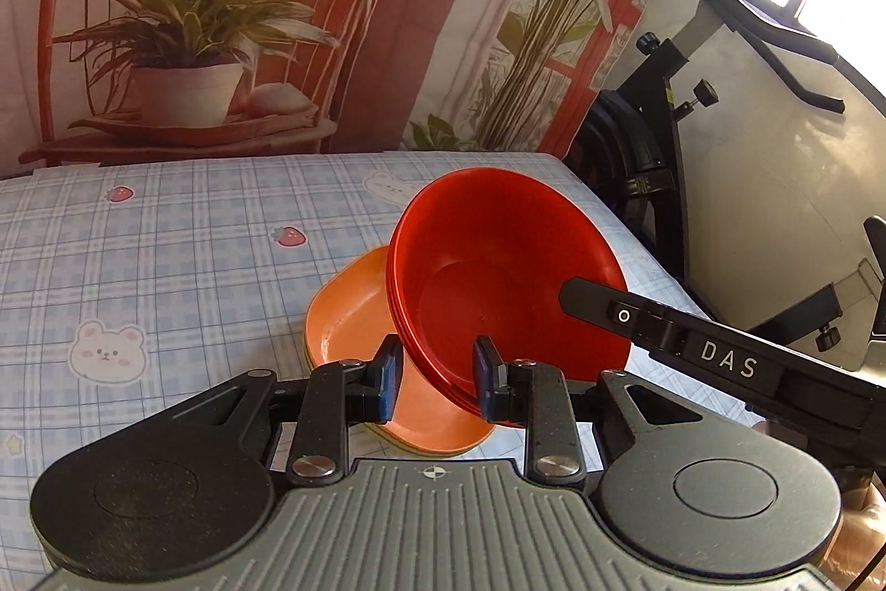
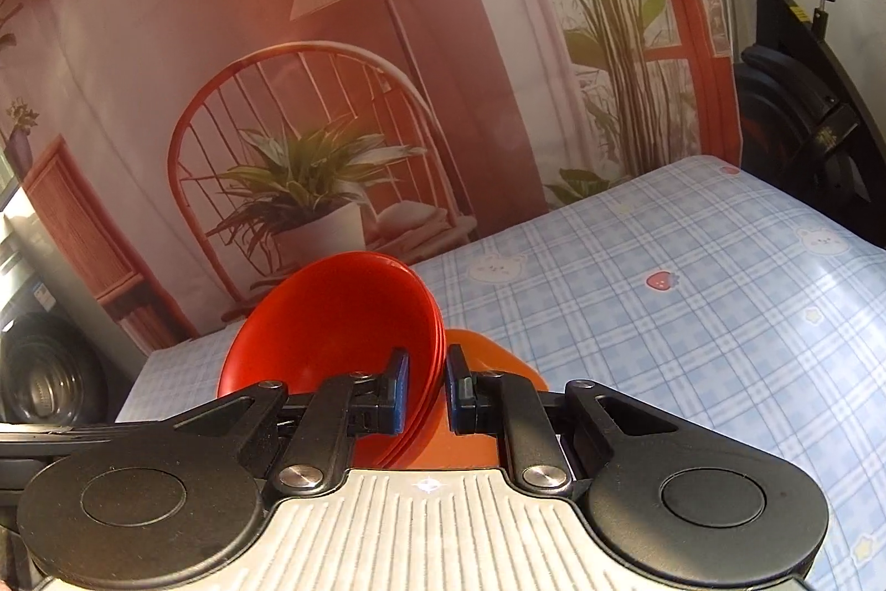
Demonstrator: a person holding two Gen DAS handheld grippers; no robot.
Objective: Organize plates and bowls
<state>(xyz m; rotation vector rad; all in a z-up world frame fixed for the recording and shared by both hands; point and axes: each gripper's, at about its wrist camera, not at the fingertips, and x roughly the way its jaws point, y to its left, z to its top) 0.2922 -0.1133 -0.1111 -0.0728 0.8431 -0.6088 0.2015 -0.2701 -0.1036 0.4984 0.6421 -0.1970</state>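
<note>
A stack of red bowls (image 1: 498, 270) is tilted on its side above an orange plate (image 1: 354, 314) that lies on the checked tablecloth. My left gripper (image 1: 437, 380) straddles the stack's near rim, its blue pads on either side with a gap showing. My right gripper (image 2: 426, 389) is shut on the stack's rim (image 2: 432, 369), one pad inside the bowl, one outside. The red bowls (image 2: 332, 325) fill the left of the right wrist view, with the orange plate (image 2: 487, 358) behind. The right gripper's arm (image 1: 720, 358) shows at right in the left wrist view.
The table (image 1: 166, 258) has a blue checked cloth with bears and strawberries. A printed backdrop of a chair and plants hangs behind. An exercise bike (image 1: 692, 120) stands past the table's right edge (image 1: 637, 231).
</note>
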